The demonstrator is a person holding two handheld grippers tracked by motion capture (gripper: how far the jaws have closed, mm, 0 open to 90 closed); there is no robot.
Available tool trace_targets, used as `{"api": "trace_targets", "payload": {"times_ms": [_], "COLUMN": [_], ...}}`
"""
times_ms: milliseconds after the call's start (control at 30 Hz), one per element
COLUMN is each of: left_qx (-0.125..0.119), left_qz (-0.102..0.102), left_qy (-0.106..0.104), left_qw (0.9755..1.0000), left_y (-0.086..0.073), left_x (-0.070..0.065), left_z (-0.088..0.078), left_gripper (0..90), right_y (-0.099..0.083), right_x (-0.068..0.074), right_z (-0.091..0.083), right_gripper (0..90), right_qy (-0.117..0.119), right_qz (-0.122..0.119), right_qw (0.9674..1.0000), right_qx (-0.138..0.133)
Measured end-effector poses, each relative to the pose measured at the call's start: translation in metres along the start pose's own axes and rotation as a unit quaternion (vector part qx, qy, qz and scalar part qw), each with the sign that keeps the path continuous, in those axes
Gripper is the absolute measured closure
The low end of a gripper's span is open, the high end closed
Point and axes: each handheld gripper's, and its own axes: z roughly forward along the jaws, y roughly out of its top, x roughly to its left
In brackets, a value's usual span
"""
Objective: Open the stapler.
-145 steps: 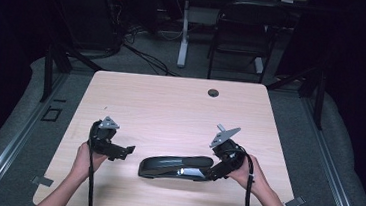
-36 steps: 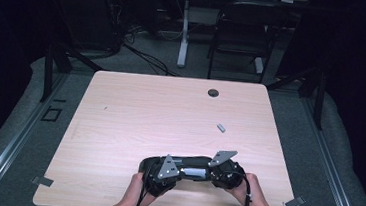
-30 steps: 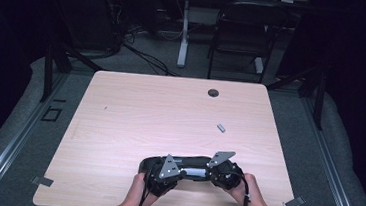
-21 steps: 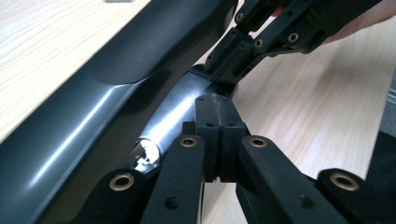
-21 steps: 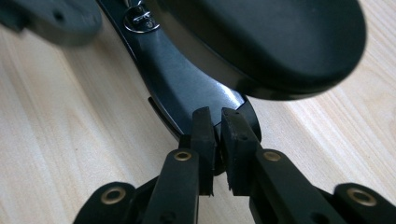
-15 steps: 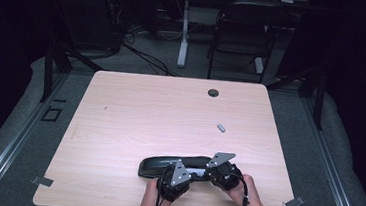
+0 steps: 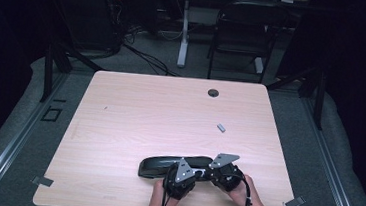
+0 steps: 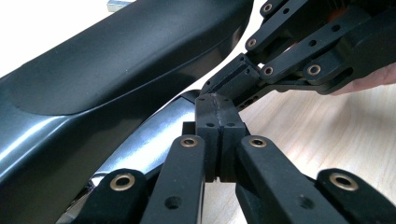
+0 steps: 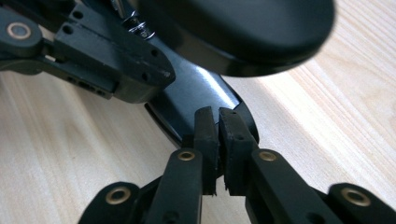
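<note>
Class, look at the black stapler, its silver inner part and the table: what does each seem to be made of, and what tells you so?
Black stapler: probably moulded plastic, smooth with a soft sheen and rounded edges.
Silver inner part: likely metal, bright and reflective, with a small coil spring nearby.
Table: pale wood-grain top, matte; solid wood or laminate cannot be told.

Dark lab (floor cables, table)

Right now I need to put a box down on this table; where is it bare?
The table is bare across its left half and middle, bordered by the grommet and small grey piece at right. The near edge is crowded: stapler, left gripper and right gripper sit together.
</note>
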Motion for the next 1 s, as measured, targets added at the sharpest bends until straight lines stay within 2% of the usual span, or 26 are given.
{"api": "trace_targets", "payload": {"times_ms": [200, 567, 800, 1000], "left_qx": [-0.01, -0.011, -0.011, -0.012], "left_qz": [-0.011, -0.008, -0.008, -0.009], "left_qy": [-0.001, 0.0, 0.001, 0.009], "left_qw": [0.9999, 0.9999, 0.9999, 0.9999], "left_y": [0.0046, 0.0051, 0.0049, 0.0045], "left_x": [0.0049, 0.0041, 0.0039, 0.0035], "left_z": [-0.0004, 0.0023, 0.0032, 0.0055], "left_gripper": [90.0, 90.0, 90.0, 90.0], "right_y": [0.002, 0.0017, 0.0028, 0.002], "right_x": [0.0011, 0.0013, 0.0038, 0.0031], "right_z": [0.0014, 0.0024, 0.0049, 0.0046], "right_gripper": [89.7, 90.0, 90.0, 90.0], "right_qy": [-0.007, -0.001, 0.007, 0.01], "right_qz": [-0.013, -0.022, -0.022, -0.005], "right_qw": [0.9999, 0.9997, 0.9996, 0.9998], "right_qx": [0.001, -0.008, -0.016, -0.016]}}
